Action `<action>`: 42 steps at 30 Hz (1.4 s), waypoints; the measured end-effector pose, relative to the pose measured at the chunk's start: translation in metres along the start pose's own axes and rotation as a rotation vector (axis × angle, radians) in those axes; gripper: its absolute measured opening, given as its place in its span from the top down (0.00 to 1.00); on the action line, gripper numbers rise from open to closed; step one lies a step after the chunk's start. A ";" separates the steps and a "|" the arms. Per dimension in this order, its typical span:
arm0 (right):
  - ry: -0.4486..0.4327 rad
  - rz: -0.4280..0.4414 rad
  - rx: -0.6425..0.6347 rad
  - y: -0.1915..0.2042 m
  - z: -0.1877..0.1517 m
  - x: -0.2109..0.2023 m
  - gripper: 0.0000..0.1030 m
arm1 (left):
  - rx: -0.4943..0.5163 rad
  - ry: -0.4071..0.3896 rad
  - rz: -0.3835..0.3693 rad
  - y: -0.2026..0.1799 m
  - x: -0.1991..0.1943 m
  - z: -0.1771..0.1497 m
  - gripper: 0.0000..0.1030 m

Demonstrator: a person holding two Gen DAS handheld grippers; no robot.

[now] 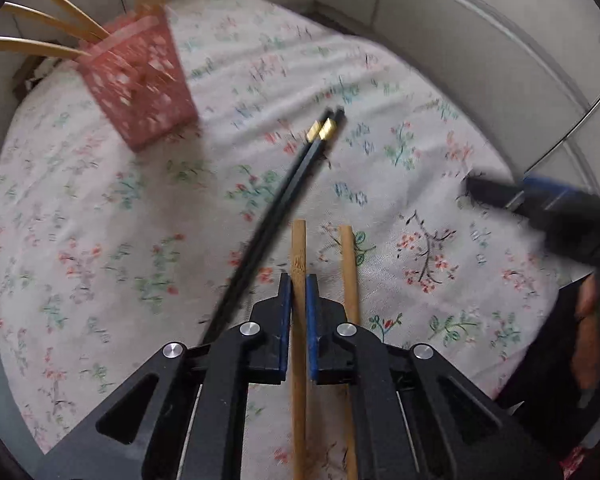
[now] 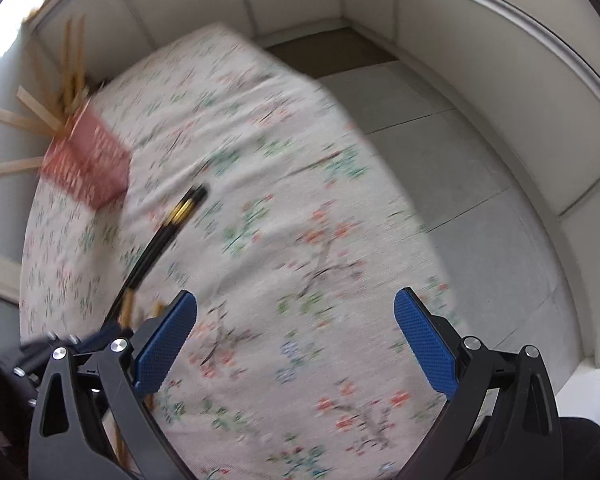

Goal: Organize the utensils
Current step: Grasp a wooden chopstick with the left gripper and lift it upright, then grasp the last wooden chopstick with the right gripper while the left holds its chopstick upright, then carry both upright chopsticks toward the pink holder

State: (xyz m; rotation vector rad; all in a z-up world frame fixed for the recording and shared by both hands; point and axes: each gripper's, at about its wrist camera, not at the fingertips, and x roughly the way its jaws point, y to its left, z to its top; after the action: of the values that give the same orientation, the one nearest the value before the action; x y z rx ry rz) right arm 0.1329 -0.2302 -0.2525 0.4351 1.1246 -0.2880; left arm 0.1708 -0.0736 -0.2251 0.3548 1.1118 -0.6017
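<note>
My left gripper (image 1: 299, 285) is shut on a bamboo chopstick (image 1: 299, 248), its blue pads pressing both sides of it. A second bamboo chopstick (image 1: 349, 272) lies just to the right on the floral cloth. A pair of black chopsticks (image 1: 296, 168) with gold bands lies to the left, slanting toward the far right. A pink perforated basket (image 1: 140, 84) with several wooden utensils sticking out stands at the far left. My right gripper (image 2: 296, 308) hangs open over the cloth with nothing between its fingers. It appears blurred at the right edge of the left wrist view.
The floral tablecloth (image 2: 260, 160) covers a table beside white panelled walls (image 2: 480, 40). Grey floor tiles (image 2: 440, 160) lie beyond the table's right edge. The pink basket (image 2: 86, 168) and the black chopsticks (image 2: 168, 228) show in the right wrist view at the left.
</note>
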 end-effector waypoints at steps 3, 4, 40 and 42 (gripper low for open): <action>0.053 -0.001 -0.022 0.026 -0.006 0.009 0.06 | -0.059 -0.080 0.032 0.021 -0.030 -0.006 0.94; 0.071 -0.017 -0.036 0.038 -0.008 0.013 0.06 | -0.076 -0.102 0.048 0.027 -0.039 -0.009 0.94; -0.531 0.232 -0.182 0.071 -0.003 -0.126 0.93 | -0.204 -0.619 0.197 0.026 -0.184 -0.024 0.94; -0.557 0.253 -0.189 0.067 -0.005 -0.140 0.93 | -0.204 -0.618 0.191 0.023 -0.186 -0.024 0.94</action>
State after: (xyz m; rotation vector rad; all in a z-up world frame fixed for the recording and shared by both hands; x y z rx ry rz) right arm 0.1009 -0.1682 -0.1140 0.2982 0.5373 -0.0685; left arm 0.1103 0.0086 -0.0665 0.0813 0.5288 -0.3826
